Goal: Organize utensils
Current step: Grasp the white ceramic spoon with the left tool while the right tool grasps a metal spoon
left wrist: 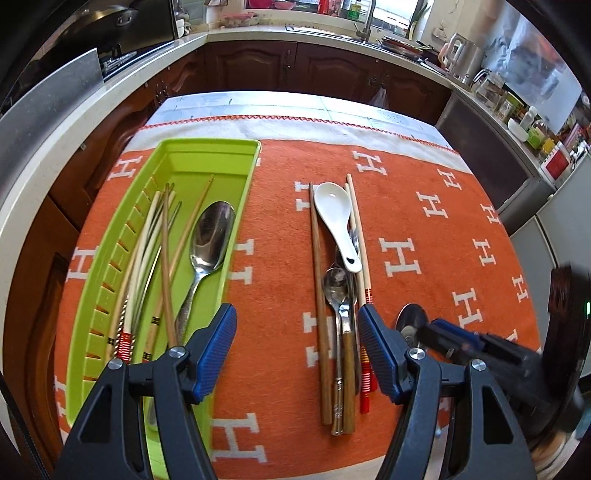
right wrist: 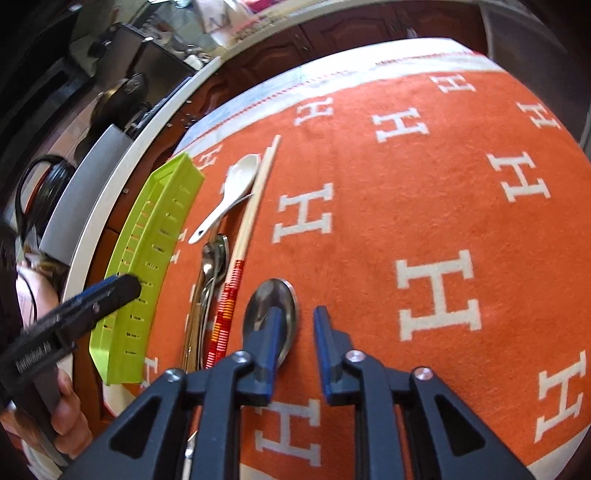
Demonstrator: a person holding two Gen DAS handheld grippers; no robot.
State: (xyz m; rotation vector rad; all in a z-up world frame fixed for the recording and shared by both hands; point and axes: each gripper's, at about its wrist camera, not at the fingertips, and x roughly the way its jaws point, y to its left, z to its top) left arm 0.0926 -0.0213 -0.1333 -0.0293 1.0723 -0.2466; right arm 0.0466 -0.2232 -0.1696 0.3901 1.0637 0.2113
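A lime green utensil tray lies on the left of the orange cloth and holds several chopsticks and a large metal spoon. Right of it lies a loose pile: a white ceramic spoon, a brown chopstick, a pale chopstick with red bands and small metal spoons. My left gripper is open, above the gap between tray and pile. My right gripper is open; its left finger overlaps a metal spoon bowl on the cloth. The tray and white spoon show at its left.
The orange cloth with white H marks covers a table. Kitchen counters surround it, with a kettle and bottles at the right. A person's hand holds the left gripper at the left of the right wrist view.
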